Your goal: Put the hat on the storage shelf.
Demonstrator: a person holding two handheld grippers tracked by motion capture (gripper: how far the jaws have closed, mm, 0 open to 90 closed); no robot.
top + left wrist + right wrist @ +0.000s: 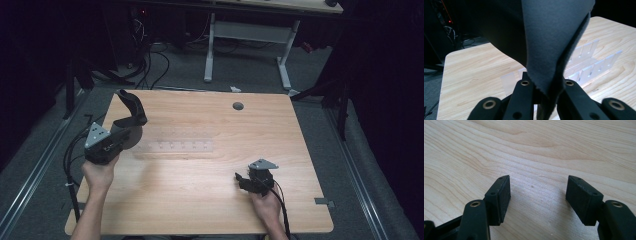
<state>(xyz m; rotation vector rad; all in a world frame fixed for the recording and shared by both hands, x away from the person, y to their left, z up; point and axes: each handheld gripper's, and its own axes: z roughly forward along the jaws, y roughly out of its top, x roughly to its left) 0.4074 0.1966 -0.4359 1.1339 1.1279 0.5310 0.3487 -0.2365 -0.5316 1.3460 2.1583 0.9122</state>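
The left gripper (121,131) has its jaws clamped on a piece of dark grey cloth (131,107) and holds it up off the wooden table (200,200) near the far left corner, so the step in hand looks like carrying the cloth toward wherever it is to go, probably the clear plastic rack (175,147) that lies flat just beside the gripper, toward the table's middle. The right gripper (243,180) sits low at the near right of the table, well apart from both cloth and rack, its jaws spread wide with nothing between them. From above, the cloth reads as a curled dark strip rising past the gripper, and its lower end is hard to make out against the black body. The left gripper view makes the grip plain: the cloth (554,40) hangs in a fold that narrows to a pinched edge between the two jaws, with the rack's upright clear slots (586,65) behind it on the table. The right gripper view gives bare wood grain (536,152) between its open pads (504,195). The next move likely calls for lowering the cloth over the rack without letting the loose fold drag it, and perhaps bringing the idle right gripper across to steady things.
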